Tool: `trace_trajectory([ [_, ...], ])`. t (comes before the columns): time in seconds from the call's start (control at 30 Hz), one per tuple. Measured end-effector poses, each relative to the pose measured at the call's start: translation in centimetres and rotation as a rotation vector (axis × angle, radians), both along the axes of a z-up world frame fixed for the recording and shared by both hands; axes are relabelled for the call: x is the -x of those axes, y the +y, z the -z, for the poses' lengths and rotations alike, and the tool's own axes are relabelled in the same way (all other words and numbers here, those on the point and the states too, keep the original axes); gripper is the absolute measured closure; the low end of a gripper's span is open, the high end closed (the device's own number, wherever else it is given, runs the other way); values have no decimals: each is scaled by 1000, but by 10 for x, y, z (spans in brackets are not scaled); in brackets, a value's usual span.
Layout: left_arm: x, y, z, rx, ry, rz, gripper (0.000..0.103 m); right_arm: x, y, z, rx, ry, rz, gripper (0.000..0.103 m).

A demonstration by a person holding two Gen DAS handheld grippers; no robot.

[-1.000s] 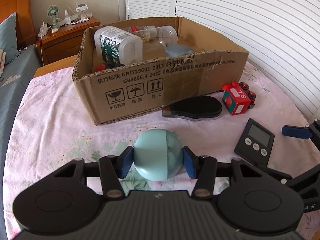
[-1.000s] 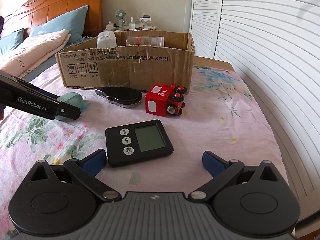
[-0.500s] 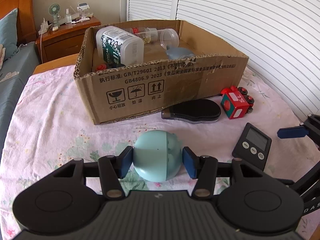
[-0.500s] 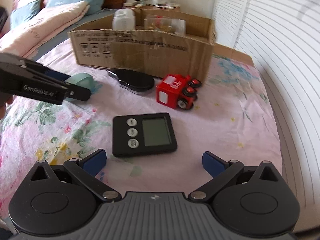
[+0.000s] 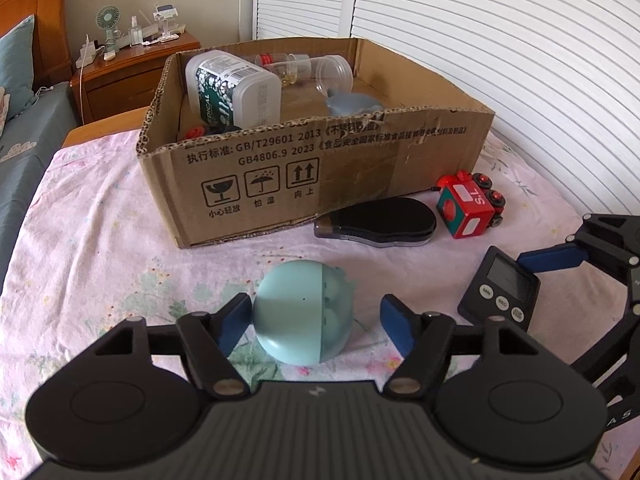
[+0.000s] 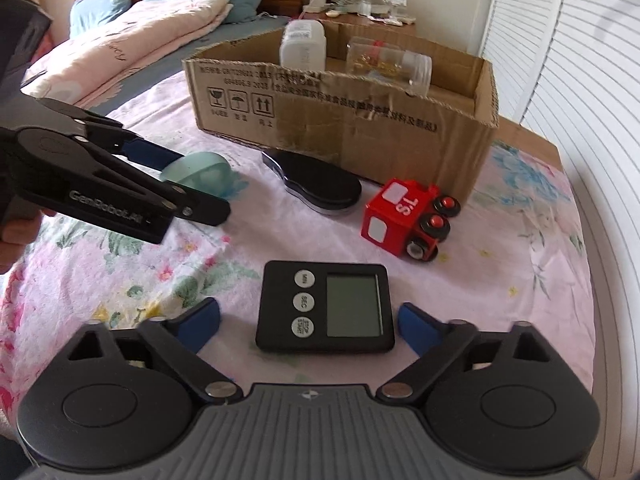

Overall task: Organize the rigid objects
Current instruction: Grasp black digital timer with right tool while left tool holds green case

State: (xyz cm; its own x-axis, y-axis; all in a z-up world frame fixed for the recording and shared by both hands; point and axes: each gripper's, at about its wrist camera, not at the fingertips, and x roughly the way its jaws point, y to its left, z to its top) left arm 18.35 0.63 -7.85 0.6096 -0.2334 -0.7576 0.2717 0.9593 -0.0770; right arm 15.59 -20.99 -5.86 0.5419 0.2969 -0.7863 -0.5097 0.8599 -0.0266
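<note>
Left gripper (image 5: 314, 324): jaws opening, teal egg-shaped toy (image 5: 305, 311) sits between the blue pads. Left pad looks at or just off its side, right pad clearly apart from it. Toy rests on the floral bedsheet (image 5: 100, 240), not gripped. From the right wrist view the same gripper (image 6: 196, 184) comes in from the left edge, toy (image 6: 200, 172) between its fingers.

Right gripper (image 6: 308, 322): jaws closing, black digital timer (image 6: 324, 306) lies flat between the pads, gap visible on both sides, no contact yet. Timer face up, three round buttons on its left, blank screen on its right. In the left wrist view the right gripper (image 5: 568, 276) enters from the right edge, one blue pad over the timer (image 5: 498, 288).

Next out: red toy train engine (image 6: 410, 218), marked "S.L", on the sheet just beyond the timer, near the box's right front corner. Left of it a black oval case (image 6: 320, 186) lying flat, right up against the box front.

Behind those: open cardboard box (image 5: 320, 168) on the bed. Inside: white plastic jar with green label (image 5: 232, 88) tipped over, clear plastic container (image 5: 320, 72) on its side, a grey-blue item (image 5: 352, 104), something red (image 5: 194, 133) low in the left corner, too hidden to identify.

Far back: wooden nightstand (image 5: 132, 68) with a small desk fan (image 5: 107, 20), white louvred doors (image 5: 500, 40) on the right.
</note>
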Motion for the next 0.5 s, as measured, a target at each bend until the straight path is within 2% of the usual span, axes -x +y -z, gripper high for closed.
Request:
trace_trajectory([
  [0.13, -2, -3, 1, -15, -7, -1, 31, -4, -1, -2, 3, -5, 16, 23],
  [0.2, -3, -4, 1, -20, -9, 0, 31, -5, -2, -2, 1, -8, 20, 24],
  [0.27, -4, -5, 1, -22, -9, -2, 34, -6, -2, -2, -3, -8, 20, 29],
  [0.37, -5, -6, -1, -39, -15, -1, 51, -6, 0, -4, 20, -13, 22, 29],
  [0.5, -8, -1, -3, -20, 10, 14, 51, -4, -1, -6, 30, -9, 14, 29],
])
